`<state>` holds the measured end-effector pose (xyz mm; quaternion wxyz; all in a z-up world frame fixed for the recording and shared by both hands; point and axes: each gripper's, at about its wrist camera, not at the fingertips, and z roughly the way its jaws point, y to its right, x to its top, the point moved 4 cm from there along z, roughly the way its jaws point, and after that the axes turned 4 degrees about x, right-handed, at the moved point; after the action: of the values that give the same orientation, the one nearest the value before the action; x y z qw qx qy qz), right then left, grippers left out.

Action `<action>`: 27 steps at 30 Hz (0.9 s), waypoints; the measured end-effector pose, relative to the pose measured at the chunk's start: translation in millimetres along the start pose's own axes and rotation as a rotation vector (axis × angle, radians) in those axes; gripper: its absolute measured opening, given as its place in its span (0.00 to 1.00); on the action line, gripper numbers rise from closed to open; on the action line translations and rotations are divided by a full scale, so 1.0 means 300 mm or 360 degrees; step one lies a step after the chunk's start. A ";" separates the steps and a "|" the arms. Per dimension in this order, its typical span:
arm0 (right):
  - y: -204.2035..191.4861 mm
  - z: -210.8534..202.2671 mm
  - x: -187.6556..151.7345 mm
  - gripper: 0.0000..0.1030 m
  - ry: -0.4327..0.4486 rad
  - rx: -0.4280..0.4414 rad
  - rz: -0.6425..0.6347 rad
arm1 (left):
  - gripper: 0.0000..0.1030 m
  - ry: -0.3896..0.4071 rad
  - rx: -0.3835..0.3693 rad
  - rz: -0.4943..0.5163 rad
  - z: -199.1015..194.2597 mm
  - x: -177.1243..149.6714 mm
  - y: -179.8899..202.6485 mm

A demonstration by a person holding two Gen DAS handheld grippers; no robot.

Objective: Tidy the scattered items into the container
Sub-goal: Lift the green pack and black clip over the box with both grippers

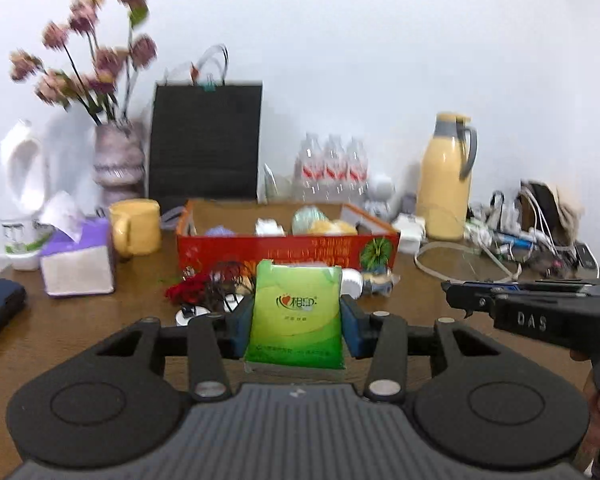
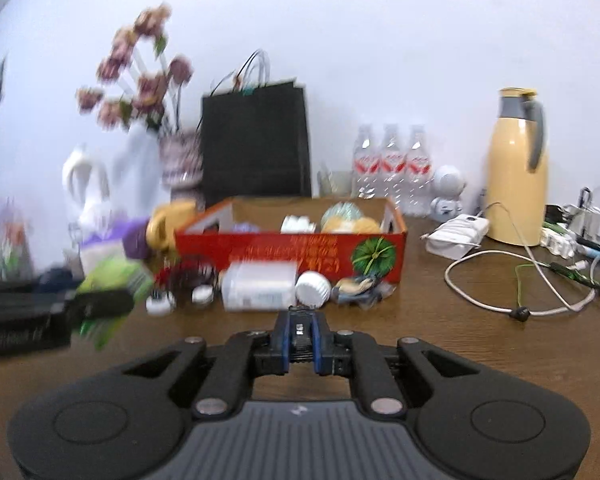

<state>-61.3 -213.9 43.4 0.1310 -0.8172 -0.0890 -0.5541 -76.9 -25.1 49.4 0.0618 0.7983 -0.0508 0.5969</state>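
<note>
The left gripper (image 1: 298, 322) clamps a green tissue pack (image 1: 296, 312); loosening early drops it short of the red box (image 1: 288, 246) ahead. The right gripper (image 2: 302, 332) is closed, seemingly empty.

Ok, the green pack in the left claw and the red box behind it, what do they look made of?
The green tissue pack looks like soft glossy plastic film: it shines and creases between the left claw pads. The red box seems printed cardboard, glossy red outside, with plain brown inner walls and a folded flap edge.
</note>
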 end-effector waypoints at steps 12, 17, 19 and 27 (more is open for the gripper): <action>-0.041 -0.059 0.228 0.10 0.0338 0.0083 -0.0022 | 0.44 0.0296 0.0157 -0.0093 0.067 0.275 0.025; -0.010 0.013 0.450 0.10 0.0466 0.0083 -0.0064 | 0.44 0.0397 0.0156 -0.0068 0.160 0.473 0.022; 0.013 0.043 0.540 0.10 0.0505 0.0087 -0.0051 | 0.44 0.0442 0.0203 -0.0048 0.194 0.551 0.005; 0.064 0.176 0.829 0.10 0.0578 0.0132 -0.0050 | 0.44 0.0427 0.0258 -0.0091 0.362 0.802 -0.107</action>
<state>82.9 -215.5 253.7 0.1699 -0.6962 -0.0994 -0.6904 98.9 -12.6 248.6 0.0205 0.7149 0.0290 0.6984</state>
